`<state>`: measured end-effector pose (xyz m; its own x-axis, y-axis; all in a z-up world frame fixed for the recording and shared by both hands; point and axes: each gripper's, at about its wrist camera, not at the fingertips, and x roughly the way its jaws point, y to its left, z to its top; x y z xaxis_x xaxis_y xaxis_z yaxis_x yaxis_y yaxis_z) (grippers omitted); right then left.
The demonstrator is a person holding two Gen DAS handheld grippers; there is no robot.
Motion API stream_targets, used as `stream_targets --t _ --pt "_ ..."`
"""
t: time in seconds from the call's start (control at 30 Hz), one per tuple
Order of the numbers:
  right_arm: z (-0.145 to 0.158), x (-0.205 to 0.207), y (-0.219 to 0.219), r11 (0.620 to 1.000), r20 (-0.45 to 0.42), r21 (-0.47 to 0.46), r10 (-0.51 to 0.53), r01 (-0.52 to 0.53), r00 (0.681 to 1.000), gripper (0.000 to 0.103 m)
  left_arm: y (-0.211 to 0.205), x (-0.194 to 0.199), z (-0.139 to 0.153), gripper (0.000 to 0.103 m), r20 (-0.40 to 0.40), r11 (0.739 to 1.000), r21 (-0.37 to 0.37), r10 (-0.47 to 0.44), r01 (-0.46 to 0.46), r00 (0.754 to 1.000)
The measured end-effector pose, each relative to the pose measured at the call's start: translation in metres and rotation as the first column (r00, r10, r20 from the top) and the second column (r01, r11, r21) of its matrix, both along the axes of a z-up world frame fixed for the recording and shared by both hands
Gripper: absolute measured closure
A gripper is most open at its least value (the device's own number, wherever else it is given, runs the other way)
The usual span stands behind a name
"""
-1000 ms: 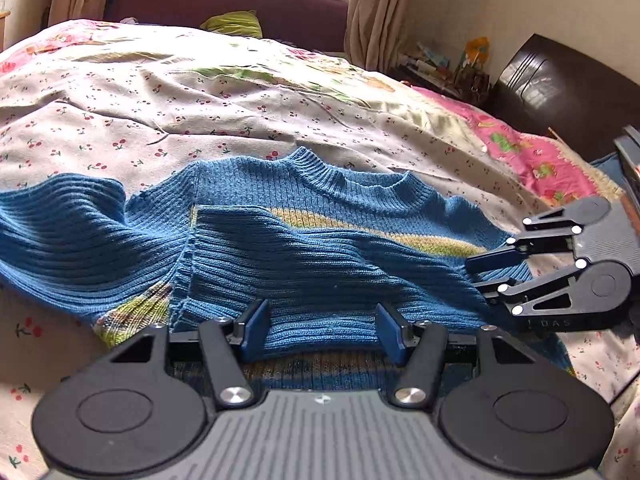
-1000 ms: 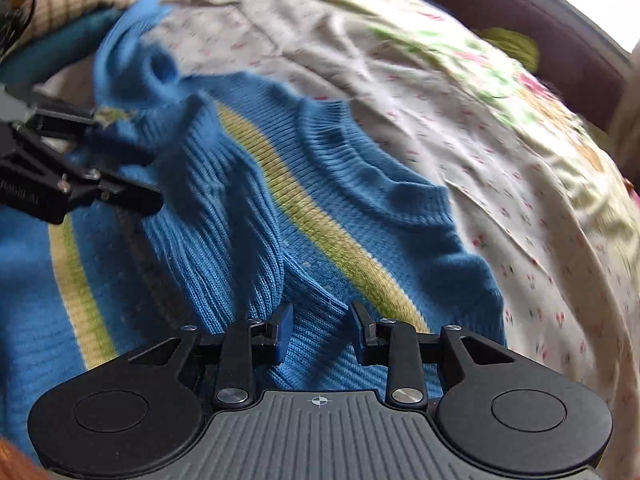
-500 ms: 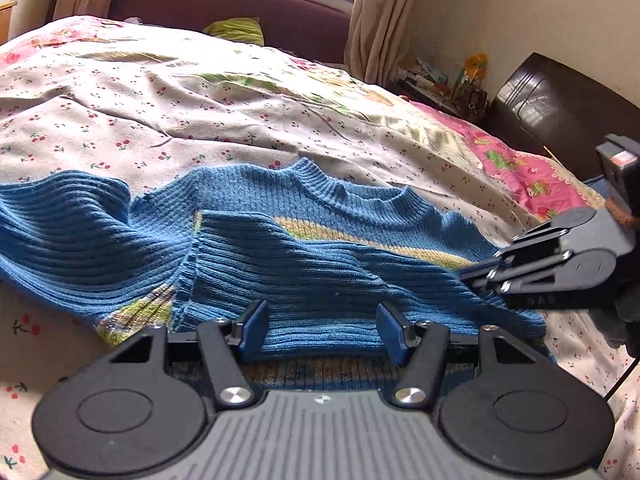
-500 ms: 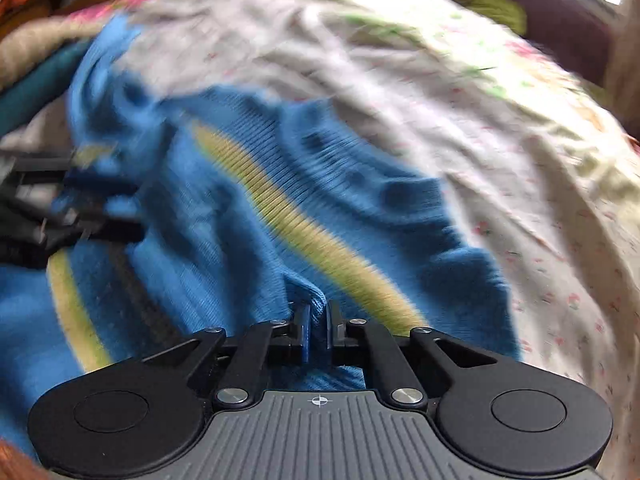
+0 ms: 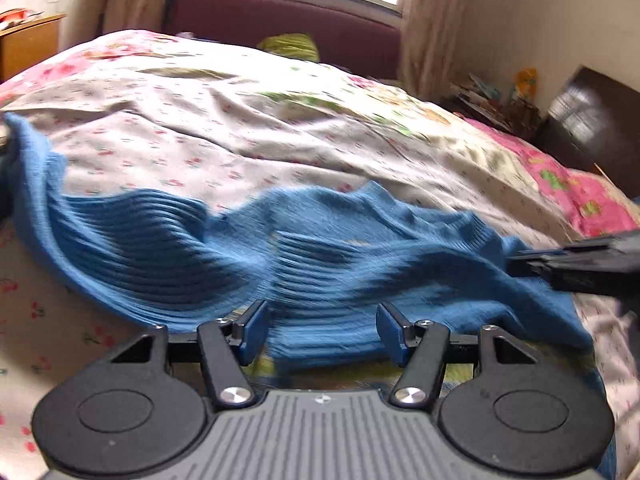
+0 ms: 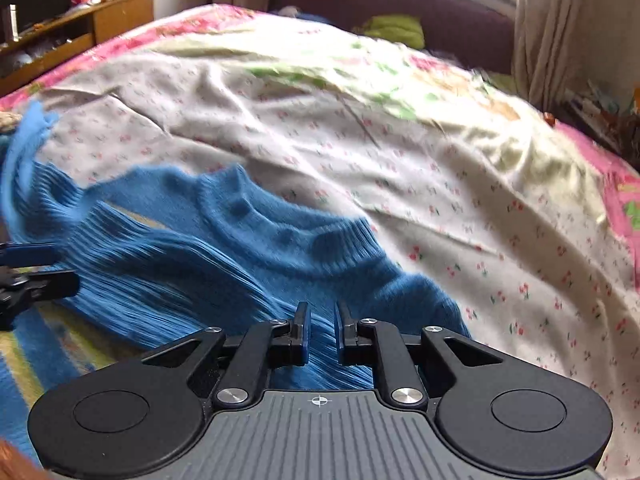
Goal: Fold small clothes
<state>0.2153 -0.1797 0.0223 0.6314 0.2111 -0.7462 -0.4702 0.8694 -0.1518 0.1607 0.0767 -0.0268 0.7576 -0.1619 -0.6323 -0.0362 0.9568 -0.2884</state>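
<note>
My right claw (image 6: pixel 321 334): jaws narrowed, small gap, blue sweater (image 6: pixel 224 248) fabric between them at lower centre; firm pinch or not, cannot tell through blur. My left claw (image 5: pixel 320 330): wide, sweater hem lying between pads, unclamped. Sweater's long axis runs left-right across bed (image 5: pixel 240 120), directly ahead of both claws.

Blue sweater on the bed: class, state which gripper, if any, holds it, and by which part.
The right gripper pinches the sweater at a bunched fold near its right shoulder. The left gripper is open, gripping nothing.
</note>
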Motion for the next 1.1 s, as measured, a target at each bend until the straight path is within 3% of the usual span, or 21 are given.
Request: stream_targets --t 0.1,0.23,0.37,0.43,0.5,0.53,0.57,0.67,0.73,0.83,0.93,1.03,1.1 --pt "0.007 -0.018 0.029 0.99 -0.013 0.033 0.139 -0.138 0.99 0.087 0.015 0.001 0.002 0.034 -0.003 0.998 -0.013 0.056 -0.056 0.998" --pt "-0.007 -0.04 0.076 0.95 -0.062 0.08 0.305 -0.3 0.95 0.084 0.03 -0.003 0.007 0.033 0.016 0.994 -0.036 0.102 -0.102 0.995" --pt "-0.026 -0.062 0.11 0.912 -0.037 0.014 0.41 -0.41 0.911 0.063 0.042 -0.006 0.013 0.033 0.041 0.99 -0.068 0.127 -0.125 0.991" --pt "-0.031 -0.067 0.121 0.905 -0.007 -0.015 0.426 -0.426 0.905 0.066 0.047 -0.006 0.014 0.033 0.046 0.988 -0.08 0.136 -0.132 0.99" --pt "-0.035 -0.065 0.131 0.915 0.024 -0.054 0.401 -0.4 0.916 0.076 0.05 -0.006 0.014 0.033 0.05 0.987 -0.087 0.141 -0.136 0.989" --pt "-0.035 -0.061 0.132 0.927 0.02 -0.038 0.374 -0.373 0.927 0.09 0.051 -0.006 0.015 0.033 0.052 0.986 -0.093 0.143 -0.137 0.988" --pt "-0.033 -0.056 0.133 0.941 0.01 -0.009 0.339 -0.339 0.941 0.092 0.052 -0.007 0.015 0.033 0.055 0.985 -0.1 0.144 -0.138 0.988" --pt "-0.023 -0.041 0.123 0.97 -0.017 0.147 0.201 -0.196 0.979 0.092 0.055 -0.007 0.017 0.033 0.068 0.983 -0.12 0.15 -0.141 0.986" --pt "-0.022 -0.038 0.12 0.963 -0.051 0.227 0.163 -0.148 0.985 0.092 0.057 -0.007 0.016 0.033 0.066 0.981 -0.129 0.154 -0.145 0.986" --pt "-0.034 -0.041 0.125 0.967 -0.087 0.189 0.188 -0.169 0.978 0.086 0.053 -0.004 0.01 0.033 0.038 0.984 -0.127 0.135 -0.129 0.99" --pt "-0.025 -0.043 0.108 0.96 -0.077 0.238 0.172 -0.15 0.982 0.086 0.042 -0.002 0.007 0.033 0.033 0.991 -0.096 0.094 -0.091 0.995" --pt "-0.004 -0.045 0.064 0.947 -0.037 0.318 0.067 -0.052 0.997 0.086 0.03 -0.002 0.009 0.033 0.053 0.997 -0.068 0.048 -0.044 0.997" --pt "0.001 -0.044 0.03 0.949 -0.016 0.314 -0.031 0.035 0.999 0.086 0.02 0.0 0.009 0.033 0.056 0.999 -0.047 0.011 -0.008 0.998"
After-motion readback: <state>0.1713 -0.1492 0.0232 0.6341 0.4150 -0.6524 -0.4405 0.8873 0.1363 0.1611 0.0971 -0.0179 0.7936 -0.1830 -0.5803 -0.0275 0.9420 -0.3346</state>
